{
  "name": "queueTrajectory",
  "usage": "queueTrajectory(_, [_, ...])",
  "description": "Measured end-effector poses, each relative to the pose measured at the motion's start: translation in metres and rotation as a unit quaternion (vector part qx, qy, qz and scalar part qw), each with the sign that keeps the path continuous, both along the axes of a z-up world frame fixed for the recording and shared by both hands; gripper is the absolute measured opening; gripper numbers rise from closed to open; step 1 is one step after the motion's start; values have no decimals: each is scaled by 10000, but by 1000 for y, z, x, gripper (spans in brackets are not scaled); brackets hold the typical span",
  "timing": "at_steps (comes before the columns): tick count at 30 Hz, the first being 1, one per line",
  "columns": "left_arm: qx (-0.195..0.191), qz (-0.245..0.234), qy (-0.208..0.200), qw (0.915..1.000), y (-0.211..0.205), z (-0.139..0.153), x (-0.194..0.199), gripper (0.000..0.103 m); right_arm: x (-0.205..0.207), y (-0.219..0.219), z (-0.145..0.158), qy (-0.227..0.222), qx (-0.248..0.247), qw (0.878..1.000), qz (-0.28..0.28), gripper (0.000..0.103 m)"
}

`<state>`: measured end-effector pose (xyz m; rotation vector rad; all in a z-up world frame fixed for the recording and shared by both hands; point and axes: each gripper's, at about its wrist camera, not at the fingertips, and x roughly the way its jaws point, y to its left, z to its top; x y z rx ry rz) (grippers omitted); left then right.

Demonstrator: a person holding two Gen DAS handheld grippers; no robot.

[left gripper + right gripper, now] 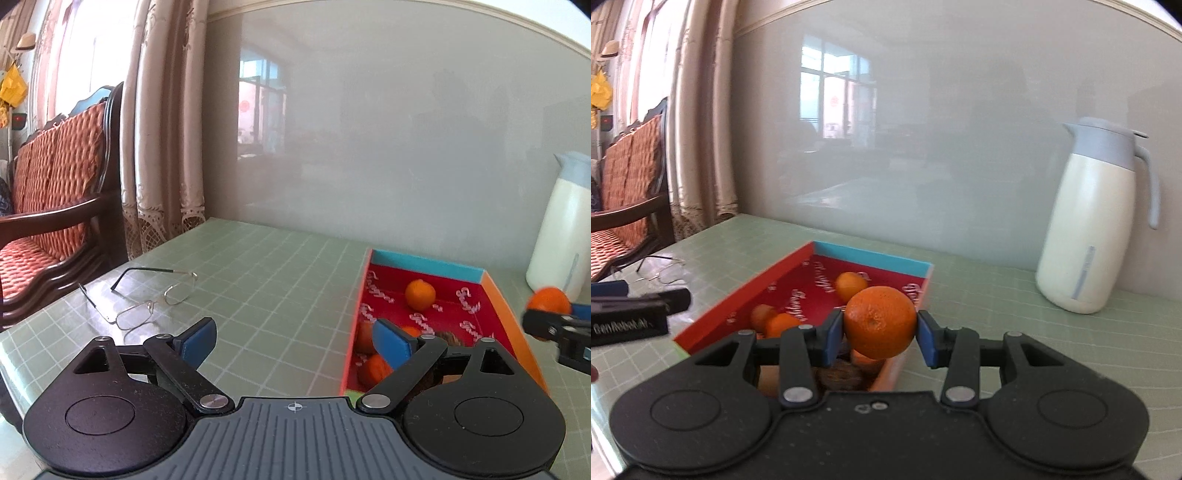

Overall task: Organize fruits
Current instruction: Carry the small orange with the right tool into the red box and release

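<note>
Your right gripper [880, 332] holds an orange [880, 322], both blue pads pressed on its sides, above the near end of the red box [746, 291]. Your left gripper [294, 341] stands wide with nothing between its pads, over the green gridded table [258, 266] just left of the box.

Right wrist view only:
- The grip itself is plain here: pad, orange, pad, in one line.
- The white jug [1087, 229] with grey lid and handle shows whole, standing on the table against the wall, right of the box.
- Under the held orange lies a brown, rough thing [840, 374] in the box; what it is you cannot tell.
- Your left gripper enters at the left edge as dark blurred bars.

Left wrist view only:
- Wire-framed spectacles [147, 299] lie on the table, arms unfolded, well left of the box; the other view shows them only as a faint tangle.
- Your right gripper enters at the right edge, blurred, with the orange between its tips; the jug behind it is cut off by the frame.

Both views: the box has a blue far wall and an orange right wall, with white lettering on its red floor. One loose orange [420, 294] sits toward the far end; others lie at the near end, partly hidden by fingers.
</note>
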<state>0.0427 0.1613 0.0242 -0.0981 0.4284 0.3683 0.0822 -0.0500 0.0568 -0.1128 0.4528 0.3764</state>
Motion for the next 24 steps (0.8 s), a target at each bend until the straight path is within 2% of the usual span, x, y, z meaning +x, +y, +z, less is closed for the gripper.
queueTrajectory(7, [110,-79,35,9999,-12,0,-6,91,-3,12,-6,40,-25,9999,115,40])
queueTrajectory(18, [123,-299,-39,9995,-40,3,-11,91,1,4,-11,155,99,9998,81,41])
queueTrajectory(20, [111,-334,18,9994,-45,2,-10,91,2,5,-13,219,46,9997,124,46])
queueTrajectory(21, [102,-349,35,9993,-47,1,-10,91,1,3,-13,212,13,9998,64,64])
queueTrajectory(22, [96,-370,38,9993,-49,1,-10,92,-1,-1,-11,167,75,9998,10,72])
queueTrajectory(24, [100,-394,7,9992,-54,2,-12,102,-7,-13,-3,5,168,9998,-131,74])
